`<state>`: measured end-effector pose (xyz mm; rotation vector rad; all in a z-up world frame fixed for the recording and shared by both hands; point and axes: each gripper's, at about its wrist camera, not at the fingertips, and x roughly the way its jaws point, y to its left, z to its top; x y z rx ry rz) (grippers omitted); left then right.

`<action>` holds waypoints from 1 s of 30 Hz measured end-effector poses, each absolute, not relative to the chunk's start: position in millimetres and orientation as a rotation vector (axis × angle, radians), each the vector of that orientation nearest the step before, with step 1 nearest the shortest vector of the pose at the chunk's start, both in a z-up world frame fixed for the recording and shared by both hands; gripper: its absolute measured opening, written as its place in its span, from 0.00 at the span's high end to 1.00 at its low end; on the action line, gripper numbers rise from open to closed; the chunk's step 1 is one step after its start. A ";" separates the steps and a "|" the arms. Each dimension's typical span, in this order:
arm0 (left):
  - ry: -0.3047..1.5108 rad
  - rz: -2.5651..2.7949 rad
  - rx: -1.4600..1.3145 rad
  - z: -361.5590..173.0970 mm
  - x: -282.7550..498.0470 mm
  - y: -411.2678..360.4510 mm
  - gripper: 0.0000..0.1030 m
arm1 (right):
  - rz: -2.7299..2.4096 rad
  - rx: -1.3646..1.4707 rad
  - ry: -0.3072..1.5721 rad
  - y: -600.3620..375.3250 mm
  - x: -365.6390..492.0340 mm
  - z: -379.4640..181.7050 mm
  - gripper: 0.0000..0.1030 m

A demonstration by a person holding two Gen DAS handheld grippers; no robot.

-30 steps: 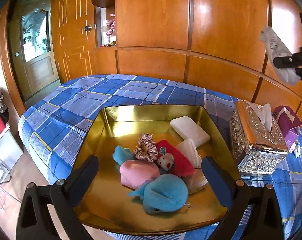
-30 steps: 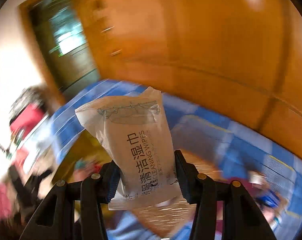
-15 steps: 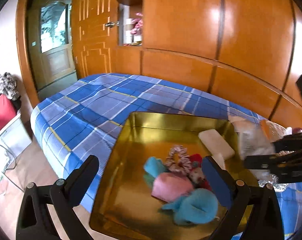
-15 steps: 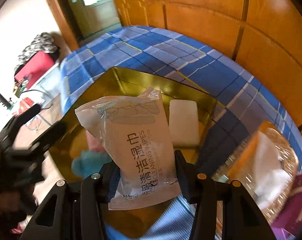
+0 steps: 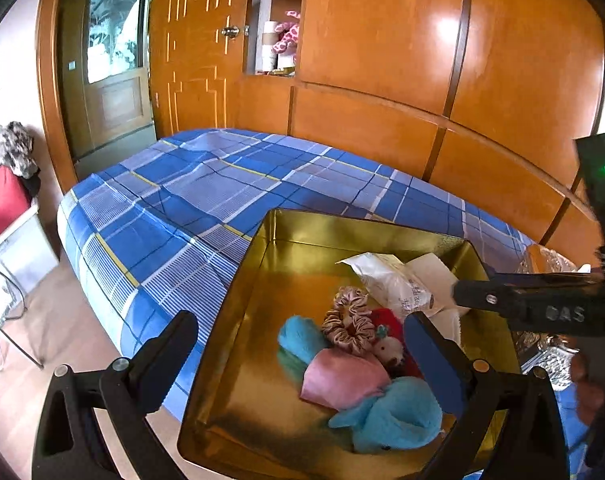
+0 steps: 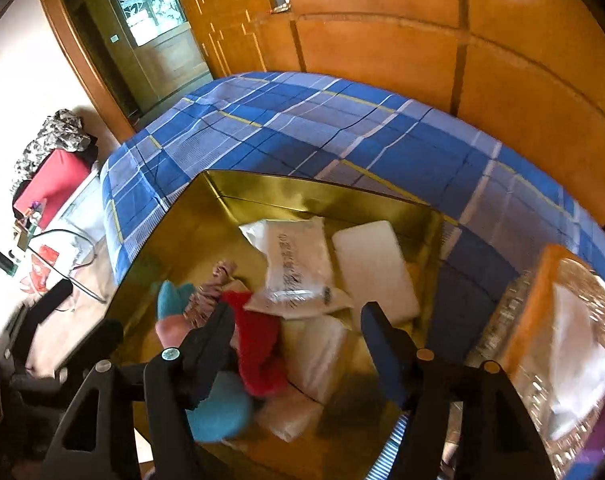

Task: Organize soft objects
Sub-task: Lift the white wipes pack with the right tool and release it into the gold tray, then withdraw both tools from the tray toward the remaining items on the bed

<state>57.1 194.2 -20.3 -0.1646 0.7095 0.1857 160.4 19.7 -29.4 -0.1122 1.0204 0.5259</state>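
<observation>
A gold tray [image 5: 238, 360] sits on the blue plaid bed. In it lie a blue plush [image 5: 390, 416], a pink pouch [image 5: 342, 376], a scrunchie [image 5: 348, 324], a red soft toy [image 6: 258, 344] and a white pad [image 6: 374, 268]. A packet of cleaning wipes [image 6: 294, 264] rests flat on that pile, just beyond my right gripper [image 6: 298, 312]. Its jaws are opening with nothing between them. From the left wrist view, the packet [image 5: 390, 284] lies by the right gripper's fingers [image 5: 502, 298]. My left gripper [image 5: 300, 322] hovers open and empty over the tray's near edge.
An ornate silver tissue box [image 6: 562, 340] stands on the bed right of the tray. The plaid bedcover [image 5: 206, 200] stretches left and back to a wooden panelled wall [image 5: 382, 60]. Past the bed's left edge is floor with a red case [image 5: 2, 204].
My right gripper came down over the tray and let go of the wipes packet, which now lies among the soft things. The left wrist view has swung so the tray sits further right.
</observation>
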 end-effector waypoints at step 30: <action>0.674 0.031 -0.048 -6.4 37.9 130.3 0.00 | 0.205 -0.169 0.620 -112.5 46.4 53.4 0.35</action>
